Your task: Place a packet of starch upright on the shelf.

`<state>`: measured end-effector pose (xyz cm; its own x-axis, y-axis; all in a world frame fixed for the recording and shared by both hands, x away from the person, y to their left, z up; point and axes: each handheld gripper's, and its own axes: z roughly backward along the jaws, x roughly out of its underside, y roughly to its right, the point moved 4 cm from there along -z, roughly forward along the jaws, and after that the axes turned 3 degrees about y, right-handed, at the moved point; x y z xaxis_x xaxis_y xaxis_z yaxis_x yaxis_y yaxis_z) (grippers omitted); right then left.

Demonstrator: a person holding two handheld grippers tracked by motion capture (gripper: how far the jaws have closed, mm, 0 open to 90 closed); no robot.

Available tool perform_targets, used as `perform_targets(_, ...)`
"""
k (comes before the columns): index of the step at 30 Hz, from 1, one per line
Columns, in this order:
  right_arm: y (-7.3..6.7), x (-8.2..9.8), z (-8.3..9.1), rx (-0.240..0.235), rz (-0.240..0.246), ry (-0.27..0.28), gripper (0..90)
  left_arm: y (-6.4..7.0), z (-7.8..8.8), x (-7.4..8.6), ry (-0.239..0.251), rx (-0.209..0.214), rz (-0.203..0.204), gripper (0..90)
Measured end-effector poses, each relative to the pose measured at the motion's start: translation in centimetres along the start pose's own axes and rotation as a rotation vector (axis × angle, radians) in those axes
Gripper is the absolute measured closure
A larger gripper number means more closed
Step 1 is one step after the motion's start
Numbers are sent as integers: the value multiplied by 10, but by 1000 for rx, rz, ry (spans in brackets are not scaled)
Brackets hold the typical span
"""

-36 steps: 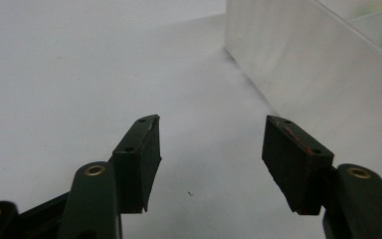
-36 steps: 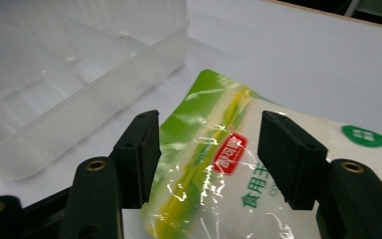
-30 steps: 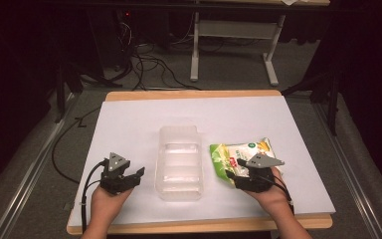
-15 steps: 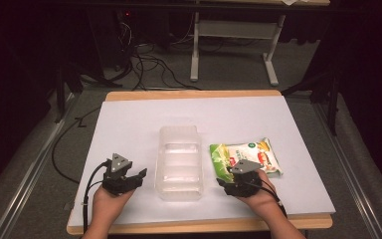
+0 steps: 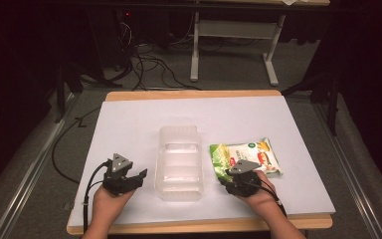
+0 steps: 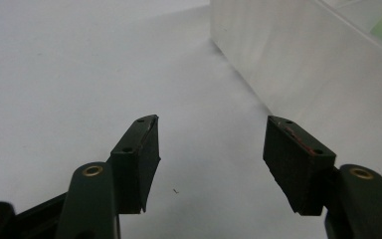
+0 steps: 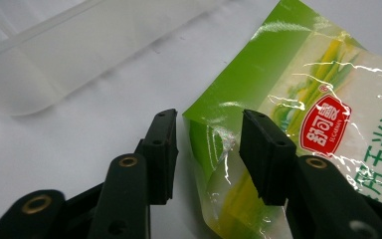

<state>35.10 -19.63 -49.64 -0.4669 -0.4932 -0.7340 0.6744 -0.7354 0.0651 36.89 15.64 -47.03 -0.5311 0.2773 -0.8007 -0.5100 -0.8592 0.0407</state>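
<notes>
- The right gripper [image 5: 235,175] sits low at the near edge of the white counter [image 5: 129,119], right at the near left corner of the snack bag [image 5: 246,156].
- Its fingers [image 7: 268,149] have just been closing. One is on each side of the bag's green corner. There is still a gap, so they are not pinching it yet.
- I think the step in hand is the grab. The hand is getting hold of the bag so it can be lifted.
- The bag lies flat on the counter, just to the right of the clear plastic box [image 5: 179,162]. It is close to the box but not in it.
- The left gripper [image 5: 132,178] rests on the counter on the other side of the box. Its fingers [image 6: 139,159] are spread wide with nothing between them.
- Next, I think the right fingers need to squeeze the thin corner firmly. The bag is shiny and may slip.
- Then the bag should go up and over the wall of the box, which looks empty. The left hand could hold the box if it slides.
- Far behind the counter there are cables [image 5: 151,64] on the floor.
</notes>
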Motion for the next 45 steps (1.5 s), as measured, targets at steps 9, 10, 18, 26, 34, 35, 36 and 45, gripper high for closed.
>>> perform_targets(9, -3, 1, -4, -8, 24, -52, 793, 0, 0, 0, 3, 1, -2, 396)
perform_targets(10, -4, 1, -4, -15, 28, -56, 834, 0, 0, 0, 2, 1, -3, 396)
perform_targets(18, -5, -5, 2, -27, 20, -24, 884, 0, 0, 0, 2, 2, -3, 396)
perform_targets(26, 6, -15, 21, -11, -29, 93, 890, 1, 0, 0, 3, 3, -4, 396)
perform_targets(34, 22, -25, 46, 28, -109, 227, 896, 1, -1, 0, -5, 6, -9, 396)
perform_targets(35, 24, -25, 48, 35, -117, 238, 896, 1, -1, 0, -5, 6, -8, 396)
perform_targets(36, 25, -26, 50, 38, -124, 250, 896, 1, -1, 0, -5, 5, -8, 396)
perform_targets(45, 27, -20, 44, 63, -99, 208, 889, 2, -2, 1, -10, 6, -14, 396)
